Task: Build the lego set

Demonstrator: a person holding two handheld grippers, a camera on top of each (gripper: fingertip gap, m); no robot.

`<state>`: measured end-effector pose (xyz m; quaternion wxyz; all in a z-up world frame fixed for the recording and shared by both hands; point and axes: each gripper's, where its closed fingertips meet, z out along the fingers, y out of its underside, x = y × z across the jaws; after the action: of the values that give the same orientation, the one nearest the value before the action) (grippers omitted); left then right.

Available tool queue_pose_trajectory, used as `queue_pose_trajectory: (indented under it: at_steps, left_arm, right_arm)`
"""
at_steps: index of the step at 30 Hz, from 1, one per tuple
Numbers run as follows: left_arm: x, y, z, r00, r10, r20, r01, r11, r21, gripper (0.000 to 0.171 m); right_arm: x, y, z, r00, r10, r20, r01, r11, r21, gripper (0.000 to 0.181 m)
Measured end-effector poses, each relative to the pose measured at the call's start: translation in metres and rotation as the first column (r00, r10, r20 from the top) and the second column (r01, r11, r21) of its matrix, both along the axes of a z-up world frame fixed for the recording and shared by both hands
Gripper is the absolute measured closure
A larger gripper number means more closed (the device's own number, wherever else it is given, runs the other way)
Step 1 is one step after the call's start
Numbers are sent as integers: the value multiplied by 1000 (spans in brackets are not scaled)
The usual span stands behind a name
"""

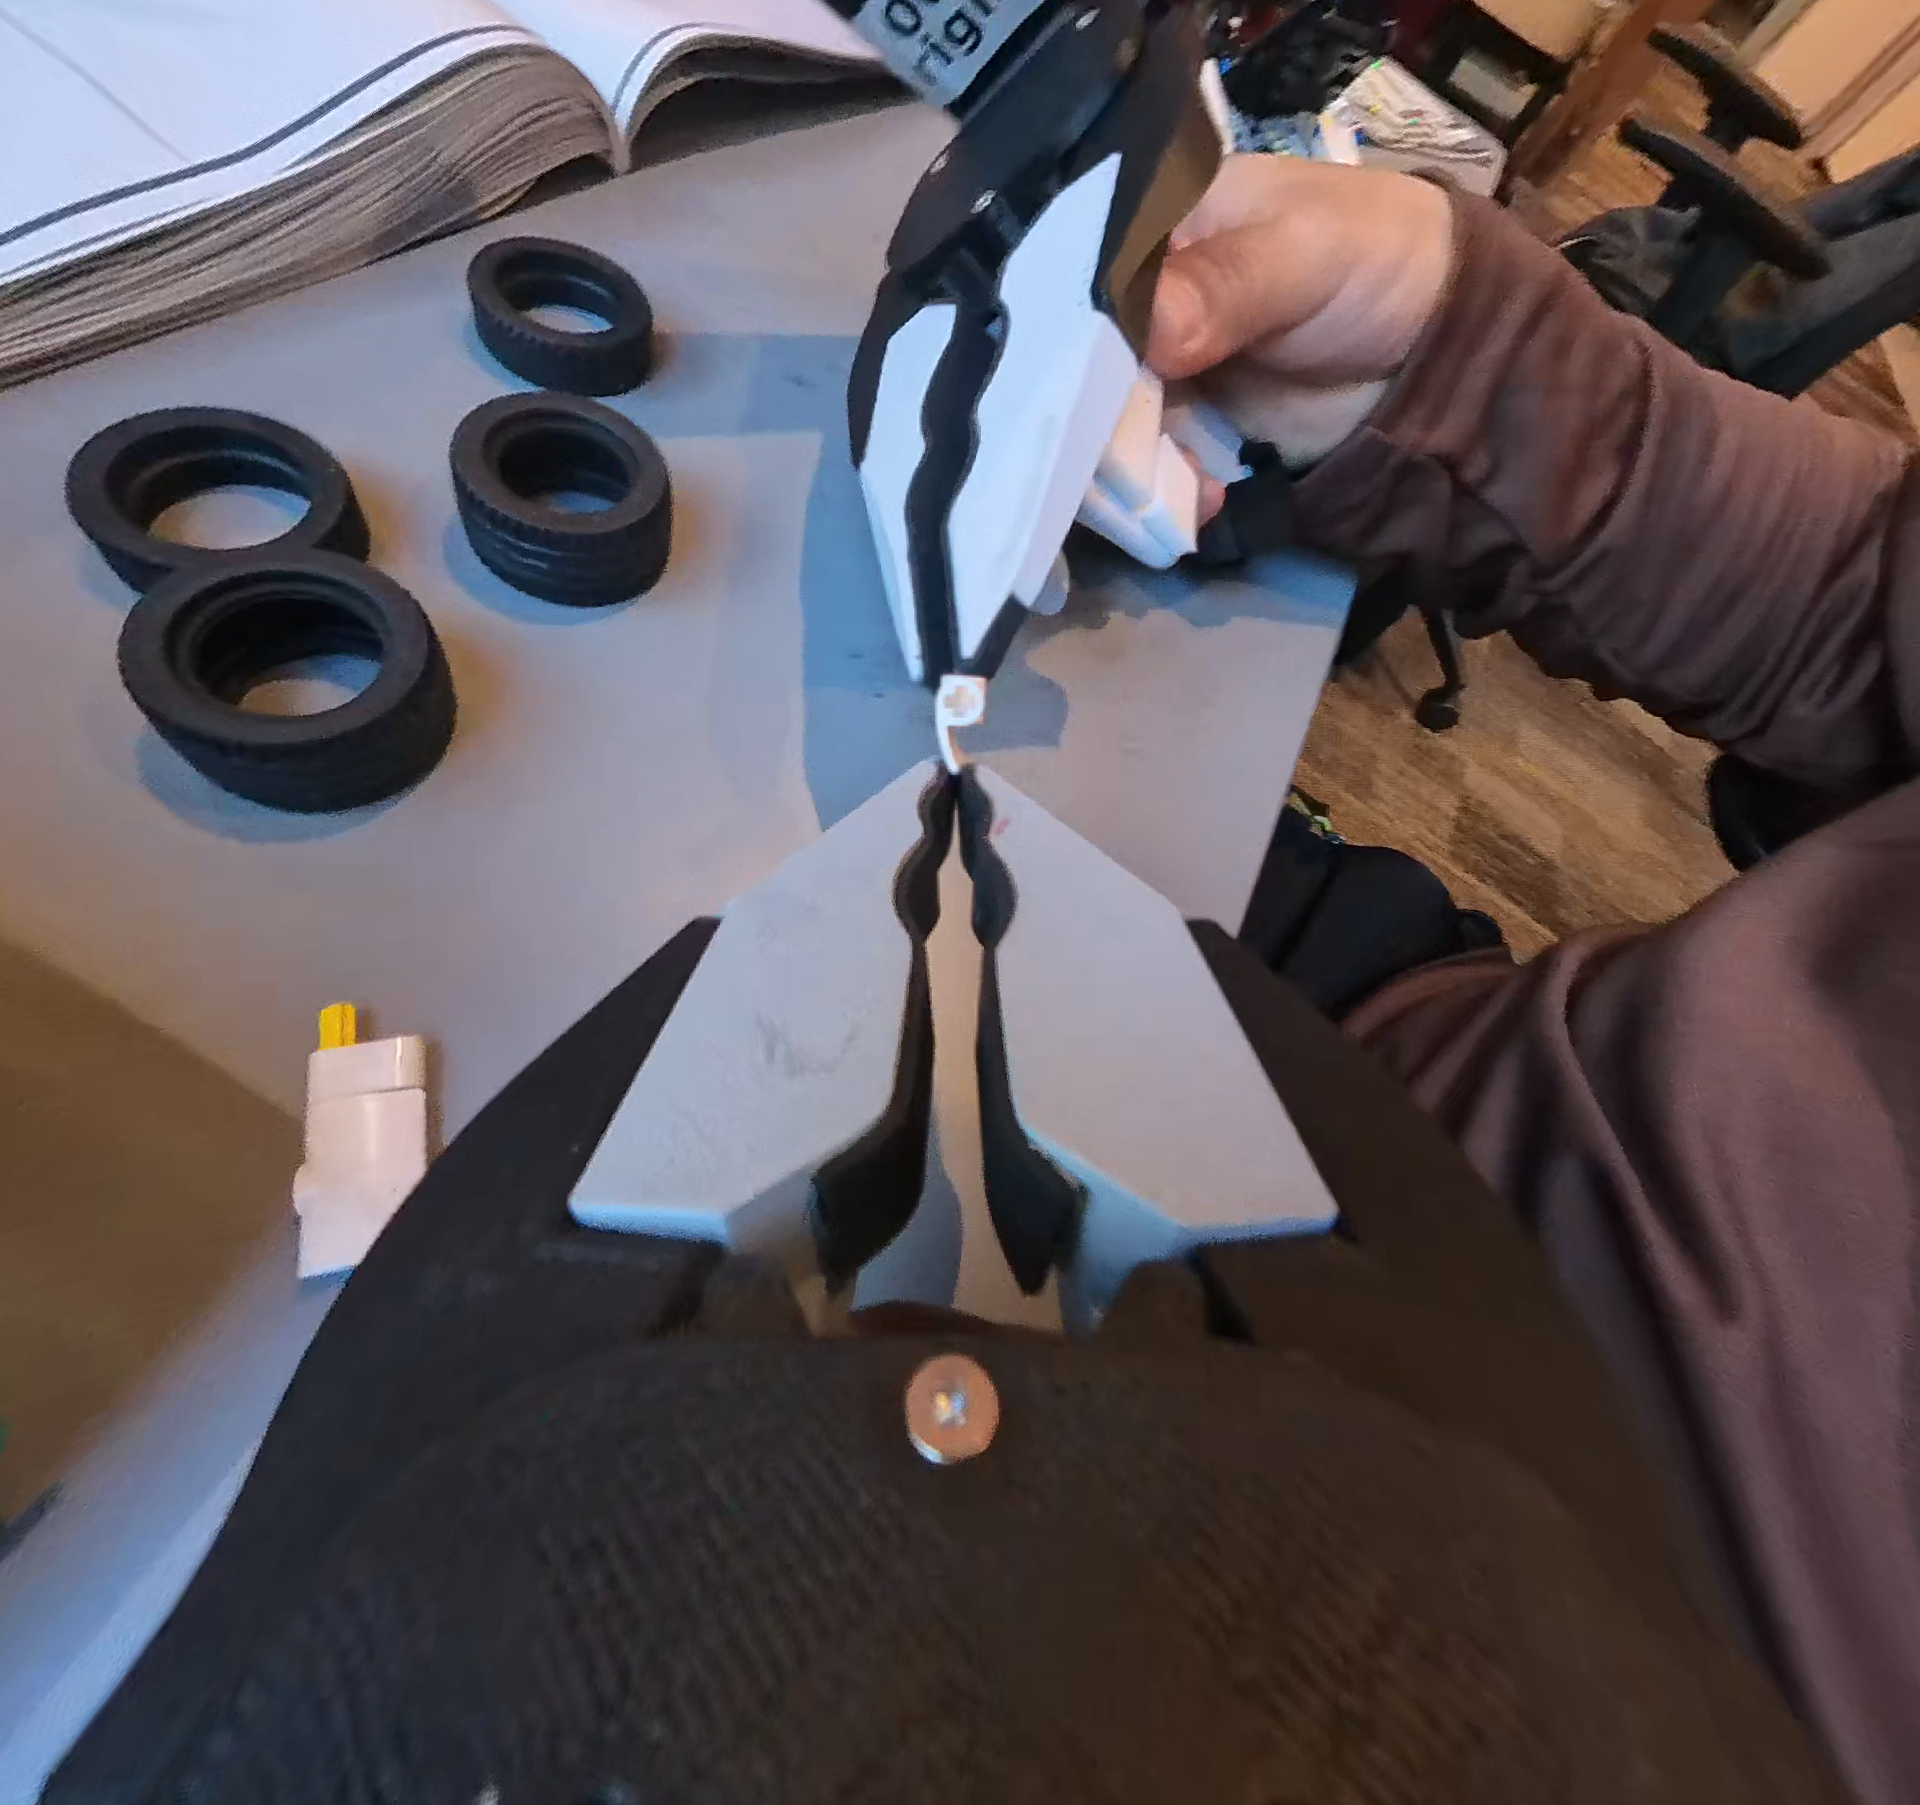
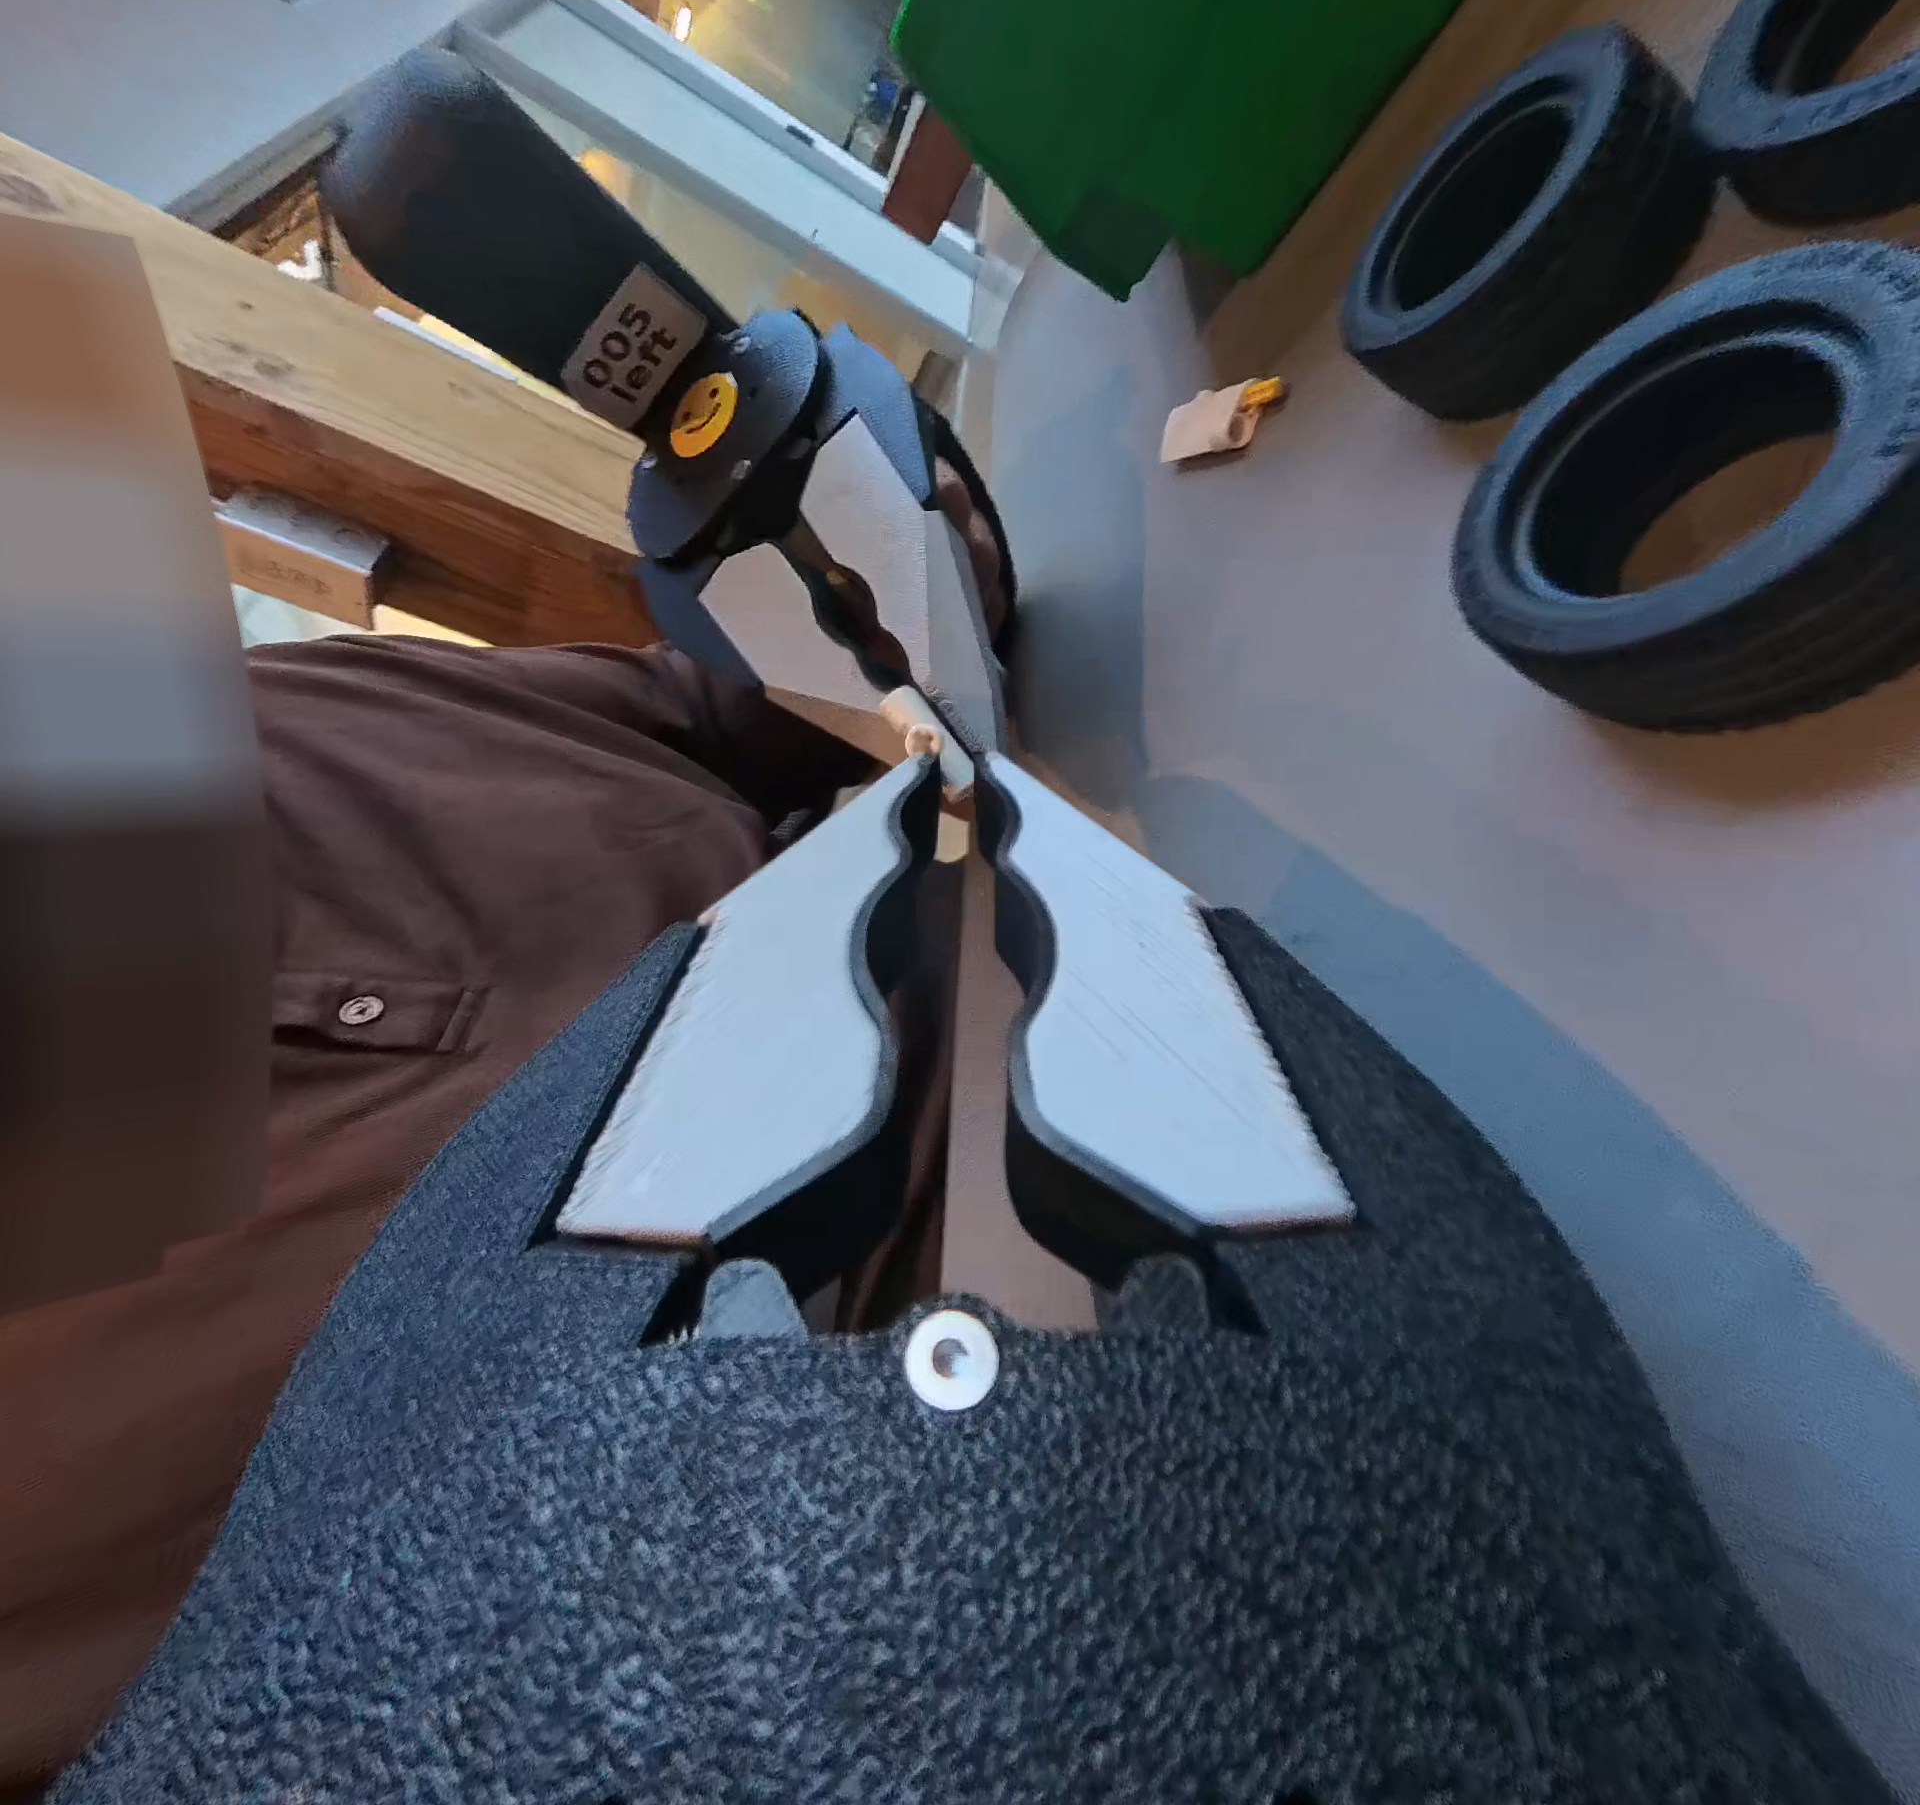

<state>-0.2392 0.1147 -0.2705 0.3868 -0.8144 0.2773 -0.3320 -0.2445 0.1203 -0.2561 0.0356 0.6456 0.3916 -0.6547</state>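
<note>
A small white lego connector (image 1: 958, 708) with a cross-shaped hole is held in the air over the grey table (image 1: 644, 799), between my two grippers. My left gripper (image 1: 954, 784) is shut, and its tips pinch the thin lower end of the piece. My right gripper (image 2: 951, 779) is shut on the same white piece (image 2: 951, 768). In the left wrist view the right gripper (image 1: 951, 675) comes down from above. In the right wrist view the left gripper (image 2: 940, 727) comes in from the upper left, tip to tip with mine.
Several black tyres (image 1: 286, 675) lie on the table's left (image 2: 1704, 498). A white and yellow sub-assembly (image 1: 364, 1132) lies near the front edge. An open instruction book (image 1: 312, 41) is at the back and a green bin (image 2: 1195, 41) beyond. The table edge (image 1: 1299, 716) runs at the right. Less than 4 cm separates the two grippers' tips.
</note>
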Motion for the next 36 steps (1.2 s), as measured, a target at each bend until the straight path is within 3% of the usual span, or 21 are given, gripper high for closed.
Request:
queue_pose_trajectory:
  at_steps: [3,5,9,11,13,15,17,19,20,21,24,27,29,36]
  left_arm:
    - [-4,6,-5,999,48,-16,-48,998,-32,171]
    - [-5,8,-6,997,77,12,-76,995,-72,171]
    - [-1,6,-5,988,88,127,-63,979,-192,171]
    - [3,4,-3,979,82,188,-35,970,-241,171]
    - [5,2,-2,973,78,219,-17,963,-270,171]
    - [5,2,-4,974,90,209,-29,961,-276,171]
    - [4,0,-3,977,76,198,-23,966,-257,171]
    - [-14,-2,-12,996,87,31,-81,981,-178,171]
    - [-31,1,-18,985,137,-101,-147,983,-109,147]
    - [-48,4,-21,957,187,-221,-199,979,-31,139]
    - [-84,13,-21,834,273,-479,-224,962,158,139]
    - [-97,18,-30,730,267,-630,-186,964,192,140]
    - [-99,22,-31,713,267,-648,-182,963,197,153]
    - [-104,22,-32,719,254,-647,-220,966,134,156]
  right_arm:
    - [-1,16,-5,996,-88,-3,87,975,203,175]
    - [1,20,2,991,-114,-64,130,904,407,163]
    - [2,10,1,995,-56,-84,100,644,758,156]
    - [0,7,-4,997,-28,-69,74,510,857,161]
    - [-3,4,-9,999,-6,-47,45,443,896,168]
    - [-4,3,-12,999,7,-37,30,418,908,174]
    - [-5,2,-11,999,14,-44,33,446,894,174]
    - [-2,12,-15,999,-29,-15,27,469,883,174]
    - [1,18,-19,998,-54,15,12,467,884,174]
    - [6,22,-25,996,-66,59,-20,474,880,174]
    - [18,29,-45,981,-57,187,-139,470,872,174]
    - [17,27,-48,976,-10,218,-188,468,864,174]
    - [16,27,-48,974,9,227,-208,442,872,174]
    - [13,26,-48,981,19,192,-184,391,902,173]
